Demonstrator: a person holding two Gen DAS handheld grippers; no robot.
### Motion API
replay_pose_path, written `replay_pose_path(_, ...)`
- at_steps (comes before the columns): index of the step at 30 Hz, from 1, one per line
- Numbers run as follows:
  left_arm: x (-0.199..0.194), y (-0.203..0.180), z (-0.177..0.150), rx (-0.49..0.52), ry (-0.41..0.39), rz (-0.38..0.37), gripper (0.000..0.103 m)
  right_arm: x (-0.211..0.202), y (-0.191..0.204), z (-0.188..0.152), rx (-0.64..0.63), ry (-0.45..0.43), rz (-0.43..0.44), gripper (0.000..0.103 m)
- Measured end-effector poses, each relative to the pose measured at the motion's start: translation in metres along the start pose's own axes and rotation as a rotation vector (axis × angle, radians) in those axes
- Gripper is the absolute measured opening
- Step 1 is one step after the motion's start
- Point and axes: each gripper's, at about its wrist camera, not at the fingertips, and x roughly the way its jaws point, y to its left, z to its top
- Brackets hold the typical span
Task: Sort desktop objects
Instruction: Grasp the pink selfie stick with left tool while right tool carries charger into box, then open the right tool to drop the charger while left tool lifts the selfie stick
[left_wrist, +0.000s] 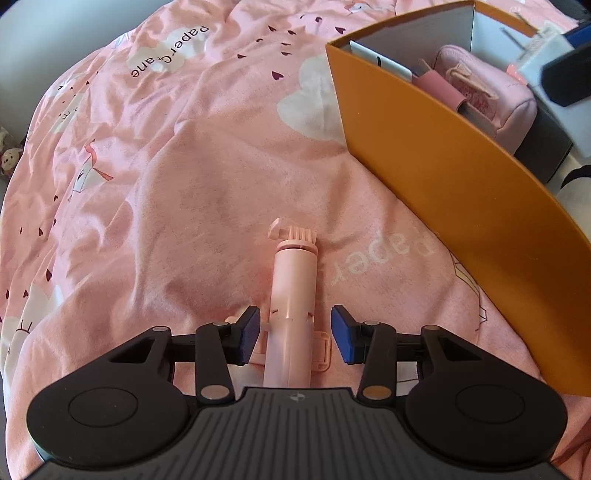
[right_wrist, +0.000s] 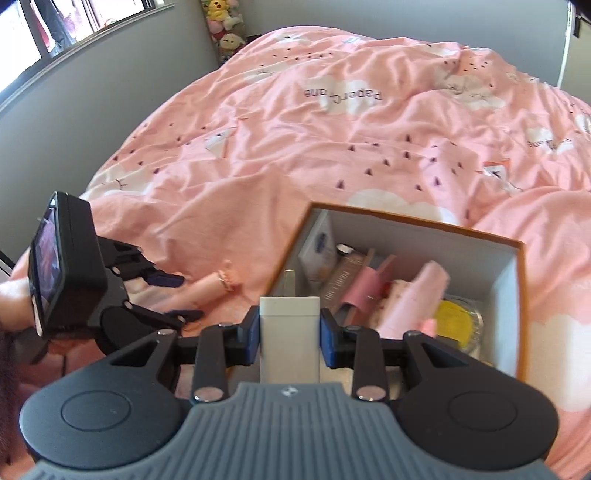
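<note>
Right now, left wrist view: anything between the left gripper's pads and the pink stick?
Nothing. The pink stick lies between the left gripper's open pads, small gaps each side showing only pink bedding.

Pink selfie stick: folded, lying flat on the bed, shaft running straight out between the left gripper's pads, gap on both sides, clamp head at far end. White rectangular case: upright, pinched at both sides by the right gripper. Orange box, white inside, open top, just ahead-right of it, holding pink and yellow items.
</note>
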Motion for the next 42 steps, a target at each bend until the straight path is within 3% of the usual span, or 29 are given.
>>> replay_pose_path(5,0.011,-0.006,0.001,0.022,0.041,0.056,0.032,-0.011,-0.027,-0.018,0.024,0.009,-0.007,0.034)
replay_pose_path(12,0.000,-0.003,-0.006,-0.041,0.002,0.077,0.031,-0.027,-0.060,-0.037,0.062,0.017,-0.051,0.035)
replay_pose_path(18,-0.031,0.003,-0.018,-0.148,-0.049,0.070,0.031,-0.021,-0.058,-0.045,0.042,0.018,0.033,0.034)
replay_pose_path(25,-0.083,0.014,-0.027,-0.306,-0.153,0.023,0.031,0.017,-0.016,-0.030,-0.152,0.018,0.119,0.034)
replay_pose_path(29,-0.112,0.013,-0.028,-0.352,-0.220,0.004,0.031,0.047,-0.008,-0.023,-0.217,0.076,0.096,0.034)
replay_pose_path(37,-0.157,0.006,-0.023,-0.380,-0.340,-0.034,0.031,0.077,0.001,-0.033,-0.408,0.096,0.033,0.034)
replay_pose_path(42,-0.176,-0.001,-0.016,-0.379,-0.384,-0.060,0.031,0.078,-0.003,-0.035,-0.414,0.089,0.032,0.035)
